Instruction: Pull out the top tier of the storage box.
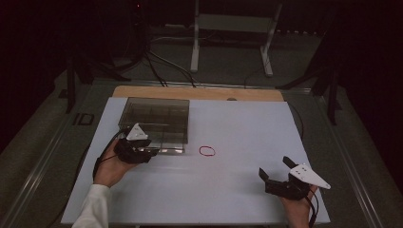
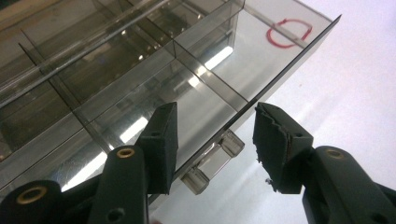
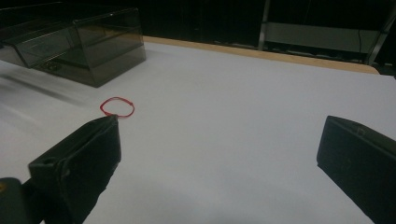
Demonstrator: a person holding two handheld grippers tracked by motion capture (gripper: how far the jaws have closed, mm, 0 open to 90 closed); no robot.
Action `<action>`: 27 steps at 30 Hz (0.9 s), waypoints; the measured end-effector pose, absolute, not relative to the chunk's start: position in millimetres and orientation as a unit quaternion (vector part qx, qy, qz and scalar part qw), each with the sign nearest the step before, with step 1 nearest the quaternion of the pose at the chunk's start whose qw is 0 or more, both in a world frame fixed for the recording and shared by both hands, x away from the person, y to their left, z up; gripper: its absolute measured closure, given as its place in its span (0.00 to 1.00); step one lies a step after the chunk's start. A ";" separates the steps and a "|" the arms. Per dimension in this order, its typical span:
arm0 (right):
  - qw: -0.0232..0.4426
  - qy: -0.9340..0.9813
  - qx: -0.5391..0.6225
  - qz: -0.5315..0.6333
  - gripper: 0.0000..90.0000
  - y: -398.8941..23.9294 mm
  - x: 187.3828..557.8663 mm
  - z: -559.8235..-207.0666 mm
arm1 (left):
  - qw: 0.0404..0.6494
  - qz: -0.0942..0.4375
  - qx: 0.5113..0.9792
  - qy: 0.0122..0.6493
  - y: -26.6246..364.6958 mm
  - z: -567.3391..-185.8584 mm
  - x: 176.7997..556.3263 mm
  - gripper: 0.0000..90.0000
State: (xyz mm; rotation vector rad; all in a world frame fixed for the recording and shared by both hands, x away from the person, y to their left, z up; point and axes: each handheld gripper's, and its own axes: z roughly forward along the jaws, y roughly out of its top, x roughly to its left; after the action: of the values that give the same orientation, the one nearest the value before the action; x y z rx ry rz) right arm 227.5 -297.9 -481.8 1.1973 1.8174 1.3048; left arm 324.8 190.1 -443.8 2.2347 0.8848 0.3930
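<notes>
Here the person's left gripper (image 1: 151, 153) sits at the near edge of a smoky transparent organiser box (image 1: 154, 122) that stands on the left part of the white table (image 1: 247, 180). In the left gripper view its two black jaws straddle the small clear latch (image 2: 212, 161) on the box's front edge: one jaw rests against the lid's lip, the other stands just off to the side, and a gap shows between the pads and the latch. So the claw reads as narrowed around the clasp but not pinching it, and the lid (image 2: 261, 60) appears slightly lifted at this edge, though how far it is raised is hard to tell. The placement looks deliberate, since the latch is the one part that gives a purchase for opening or shutting the box.

A red rubber band (image 1: 206, 151) lies flat on the table just right of the box, apart from it and from both grippers. Seen through the tinted lid, it shows again at the far corner in the left gripper view.

The right gripper (image 1: 277, 171) hovers near the table's near right corner, well apart from the band, its jaws spread wide and empty. It points toward the band, probably waiting to pick it up once a compartment is reachable.
</notes>
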 end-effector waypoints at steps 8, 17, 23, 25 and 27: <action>0.298 0.684 0.451 0.491 0.00 -297.9 227.5 -481.9 | 0.387 0.164 0.832 0.362 193.0 -437.5 324.4 0.36; 0.298 0.684 0.451 0.490 0.00 -297.6 228.2 -482.4 | 0.412 0.203 0.789 0.407 194.4 -432.7 323.3 0.01; 0.296 0.682 0.454 0.490 0.00 -298.0 229.3 -482.9 | 0.419 0.213 0.775 0.421 193.0 -431.9 322.8 0.01; 0.295 0.682 0.455 0.491 0.00 -297.7 229.9 -483.1 | 0.421 0.218 0.769 0.429 192.9 -431.4 321.8 0.01; 0.295 0.683 0.454 0.490 0.00 -296.8 230.6 -483.4 | 0.424 0.219 0.763 0.436 194.0 -431.6 321.2 0.01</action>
State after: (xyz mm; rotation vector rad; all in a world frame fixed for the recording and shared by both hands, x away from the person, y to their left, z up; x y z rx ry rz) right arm 230.6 -296.8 -483.4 1.2083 1.8185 1.3046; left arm 321.2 194.0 -431.6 1.9087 1.0909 0.5471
